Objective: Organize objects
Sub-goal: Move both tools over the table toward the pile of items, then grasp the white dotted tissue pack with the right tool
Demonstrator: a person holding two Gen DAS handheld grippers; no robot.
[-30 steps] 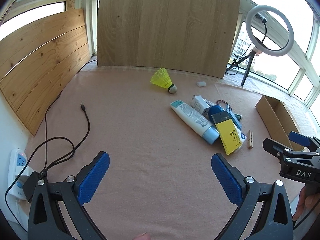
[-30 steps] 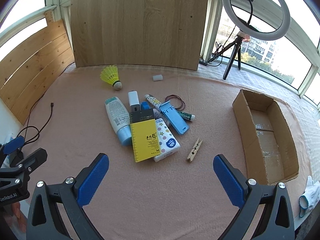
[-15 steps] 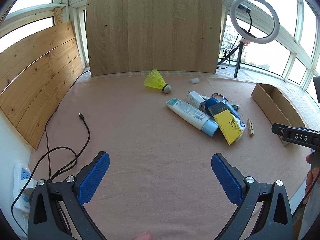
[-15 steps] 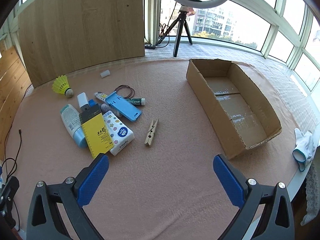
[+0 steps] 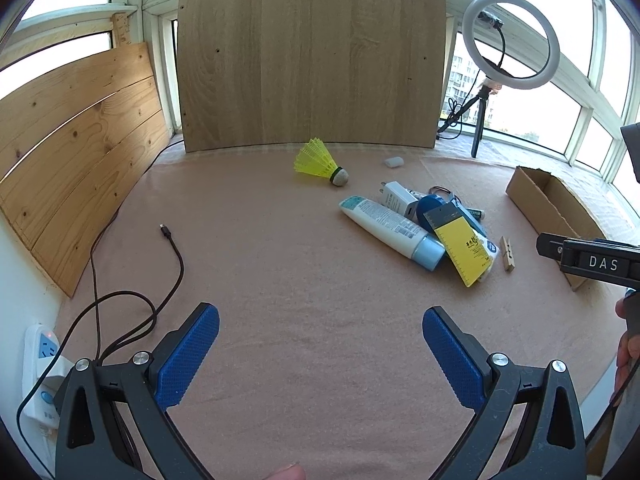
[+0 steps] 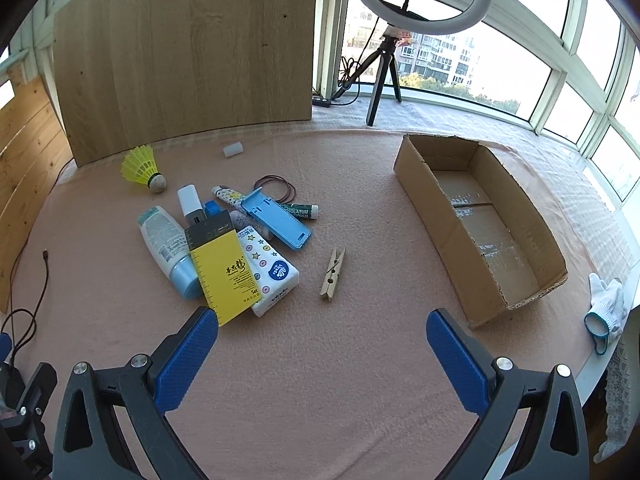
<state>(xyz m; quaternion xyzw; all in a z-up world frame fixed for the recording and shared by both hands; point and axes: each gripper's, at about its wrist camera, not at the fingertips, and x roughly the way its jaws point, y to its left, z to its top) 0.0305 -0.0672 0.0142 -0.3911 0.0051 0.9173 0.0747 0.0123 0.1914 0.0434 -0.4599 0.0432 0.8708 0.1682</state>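
Task barely starting, judging by the layout: the open brown cardboard box (image 6: 480, 220) is sitting empty at 2 o'clock in the right wrist view, and every item is lying outside it on the pink felt-like table cover (image 6: 360, 360).

Both tools are idling. The left gripper (image 5: 320, 352) is hovering with its blue pads spread wide, nothing between them. The right gripper (image 6: 322, 356) is likewise gaping, holding nothing, hanging over bare cover just short of the pile.

The pile is sitting at 11 o'clock of the right view: a white tube with a light-blue cap (image 6: 168, 248), a flat yellow card packet with a black top (image 6: 222, 266) lying partly over it and over a white star-printed tissue pack (image 6: 272, 270), a light-blue plastic phone stand (image 6: 280, 222), a white charger plug (image 6: 190, 206), a small green lip-balm stick (image 6: 300, 211) and dark hair ties (image 6: 280, 186). A wooden clothespin (image 6: 332, 276) is lying apart, between pile and box. A yellow shuttlecock (image 6: 142, 164) and a small white cap (image 6: 233, 149) are resting farther back near 11 and 12 o'clock.

All of it is waiting to be boxed, probably; clothespin looks nearest to the right gripper.

Room: glazed balcony, sun coming in, wood panel boards (image 5: 312, 56) leaning at 12 and 9 o'clock in the left view, ring light on a tripod (image 5: 510, 36) at 1 o'clock, black cable (image 5: 132, 300) running to a white power strip (image 5: 40, 368) at 8 o'clock. White work glove (image 6: 606, 304) hanging at the right edge.
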